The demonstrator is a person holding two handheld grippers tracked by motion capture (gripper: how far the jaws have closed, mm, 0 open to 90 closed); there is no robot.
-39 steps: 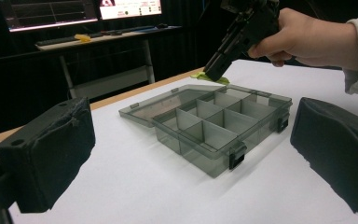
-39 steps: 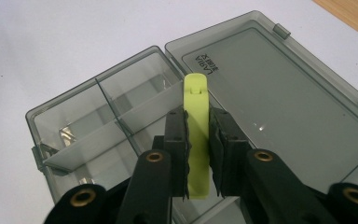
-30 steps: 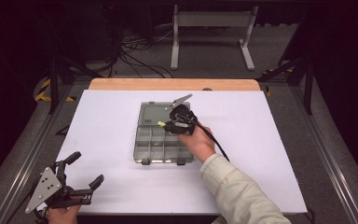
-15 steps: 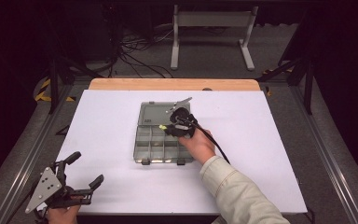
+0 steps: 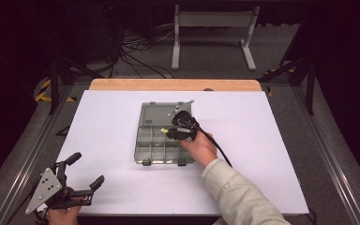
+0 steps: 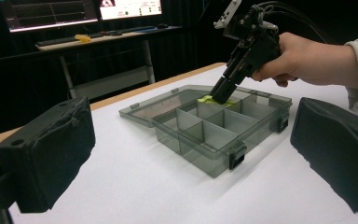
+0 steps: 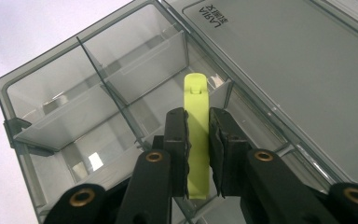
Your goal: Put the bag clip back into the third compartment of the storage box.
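A smoky clear compartment box [image 5: 155,149] [image 6: 216,138] [image 7: 51,98] lies open mid-table, its lid [image 5: 158,114] [image 7: 279,60] folded back flat. My right gripper [image 5: 172,131] [image 6: 221,96] [image 7: 197,154] reaches down into a far compartment and is shut on a yellow-green plastic clip [image 7: 196,135] [image 5: 163,131] [image 6: 209,99], which stands between the pads. My left gripper [image 5: 82,174] rests near the table's front left corner, open, its two black pads [image 6: 46,154] wide apart with nothing between them.
The white table top [image 5: 262,140] has a wooden strip [image 5: 173,84] along its far edge. Behind it stand a metal frame [image 5: 213,33] and cables on the floor. A desk with monitors [image 6: 74,14] shows in the left gripper view.
The right gripper has shifted slightly toward the near side and lower into the box with the clip. The left gripper has stayed still.
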